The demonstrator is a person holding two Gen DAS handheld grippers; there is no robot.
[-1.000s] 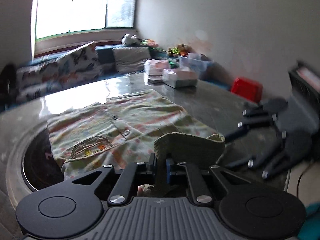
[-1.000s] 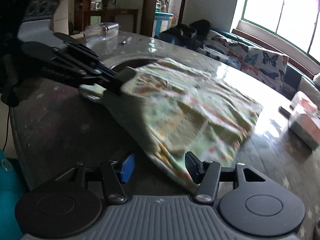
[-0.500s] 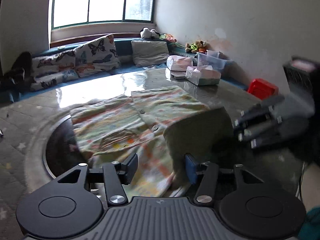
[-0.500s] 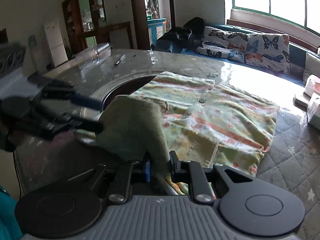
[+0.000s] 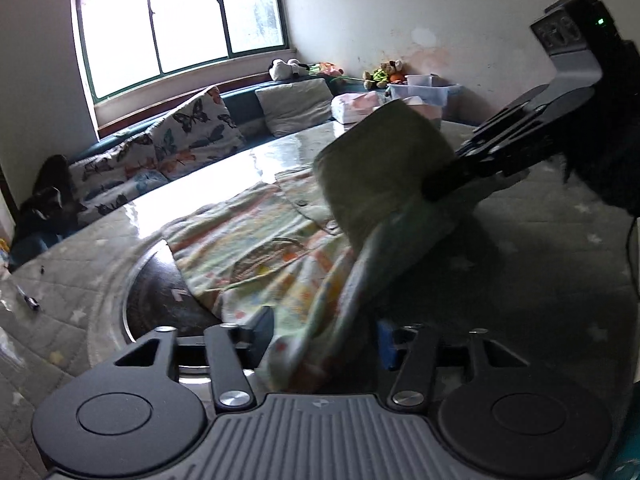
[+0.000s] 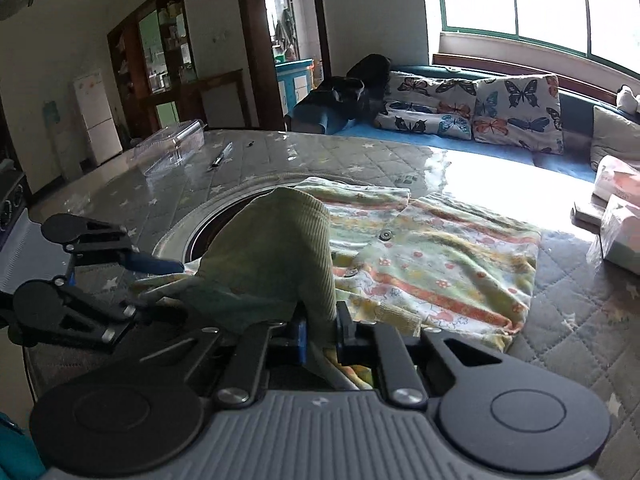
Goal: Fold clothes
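A pale green patterned shirt (image 6: 436, 272) with buttons lies on the quilted table (image 6: 580, 320); it also shows in the left wrist view (image 5: 256, 240). My right gripper (image 6: 320, 336) is shut on the shirt's green ribbed cuff (image 6: 276, 256) and holds the sleeve lifted. In the left wrist view the right gripper (image 5: 432, 192) holds that cuff (image 5: 380, 160) up at the right. My left gripper (image 5: 324, 340) is open, with the sleeve cloth hanging loose between its fingers. The left gripper (image 6: 160, 284) sits at the left in the right wrist view.
A dark round inset (image 5: 160, 300) lies in the table under the shirt's left edge. Tissue packs and boxes (image 6: 616, 208) stand at the table's far side. A clear plastic box (image 6: 168, 148) and a pen (image 6: 220, 156) lie far left. A cushioned bench (image 5: 160, 152) runs under the window.
My left gripper opened and let go of the cuff. My right gripper closed on the cuff and lifted the sleeve up over the shirt.
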